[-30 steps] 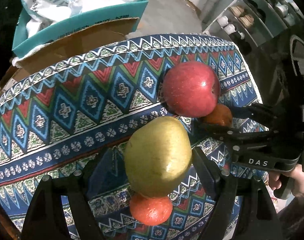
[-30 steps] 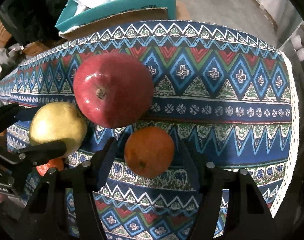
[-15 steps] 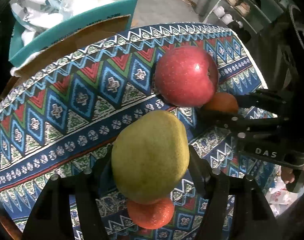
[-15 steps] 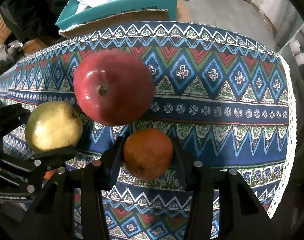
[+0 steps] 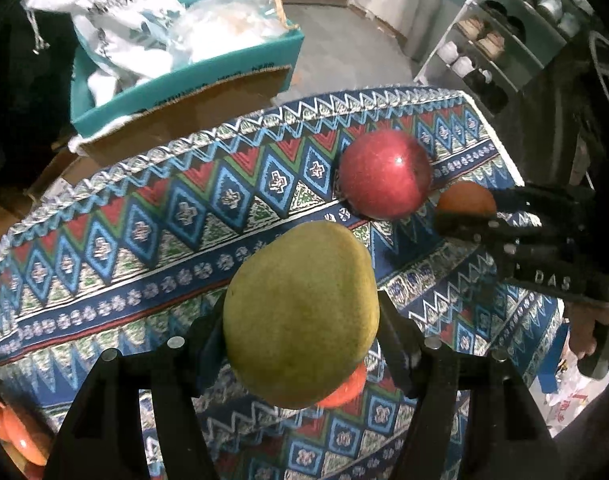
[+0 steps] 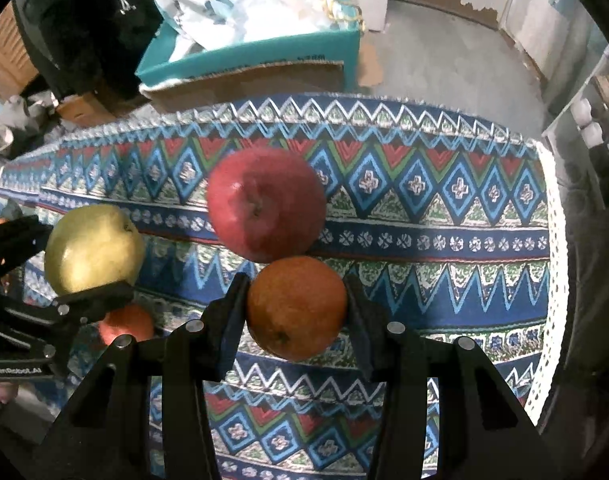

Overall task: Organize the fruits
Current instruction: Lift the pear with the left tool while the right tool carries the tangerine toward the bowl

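My left gripper [image 5: 300, 320] is shut on a yellow-green pear [image 5: 300, 304] and holds it above the patterned cloth [image 5: 144, 216]. A small orange-red fruit [image 5: 344, 388] lies on the cloth under the pear. My right gripper [image 6: 296, 308] is shut on an orange [image 6: 296, 308], held above the cloth [image 6: 444, 200]. A red apple [image 6: 264, 204] rests on the cloth just beyond the orange. In the right wrist view the pear [image 6: 92, 248] sits in the left gripper [image 6: 84, 264] at left. In the left wrist view the apple [image 5: 384, 176] and orange [image 5: 466, 198] show at right.
A teal cardboard box [image 5: 184, 80] stuffed with plastic bags stands beyond the table's far edge. A shelf with shoes [image 5: 476, 68] stands at far right. Orange-red objects [image 5: 12, 432] show at the left wrist view's lower left edge. The cloth's white fringe [image 6: 552, 240] marks the right edge.
Both grippers closed on their fruits and rose: the pear and the orange have lifted off the cloth. The apple stayed where it was.
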`<action>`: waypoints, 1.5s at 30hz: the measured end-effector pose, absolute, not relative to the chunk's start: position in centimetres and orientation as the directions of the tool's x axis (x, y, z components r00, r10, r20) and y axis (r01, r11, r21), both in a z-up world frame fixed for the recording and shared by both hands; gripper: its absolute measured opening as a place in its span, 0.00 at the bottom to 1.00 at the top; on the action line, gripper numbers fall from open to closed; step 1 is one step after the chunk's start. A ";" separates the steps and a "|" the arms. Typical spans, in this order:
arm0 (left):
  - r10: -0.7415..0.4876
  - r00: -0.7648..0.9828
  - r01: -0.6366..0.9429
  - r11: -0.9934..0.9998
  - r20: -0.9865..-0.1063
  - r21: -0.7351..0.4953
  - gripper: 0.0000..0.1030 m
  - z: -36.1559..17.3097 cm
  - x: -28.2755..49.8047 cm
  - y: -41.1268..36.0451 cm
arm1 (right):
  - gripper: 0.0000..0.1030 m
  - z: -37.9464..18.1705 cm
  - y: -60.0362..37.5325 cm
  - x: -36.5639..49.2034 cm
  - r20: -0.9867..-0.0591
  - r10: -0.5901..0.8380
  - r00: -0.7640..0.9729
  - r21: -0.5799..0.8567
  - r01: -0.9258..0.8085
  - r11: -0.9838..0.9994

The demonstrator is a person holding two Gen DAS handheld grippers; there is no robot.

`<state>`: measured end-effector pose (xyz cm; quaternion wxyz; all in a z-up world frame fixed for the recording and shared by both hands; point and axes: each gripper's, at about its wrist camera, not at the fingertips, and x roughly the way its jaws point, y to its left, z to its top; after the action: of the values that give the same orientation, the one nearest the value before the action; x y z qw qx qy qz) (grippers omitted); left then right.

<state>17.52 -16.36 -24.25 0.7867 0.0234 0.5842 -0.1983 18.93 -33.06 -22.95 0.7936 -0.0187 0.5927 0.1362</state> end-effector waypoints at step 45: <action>-0.304 0.483 0.270 0.944 -0.821 -0.190 0.67 -9.3 6.0 -3.3 | 0.45 -7.3 -19.2 12.4 -0.806 0.447 0.387 0.215 -0.513 0.831</action>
<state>5.97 -3.35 -9.31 0.8609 -0.0173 0.4804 -0.1667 12.44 -19.20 -7.30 0.8320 -0.0349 0.4725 0.2885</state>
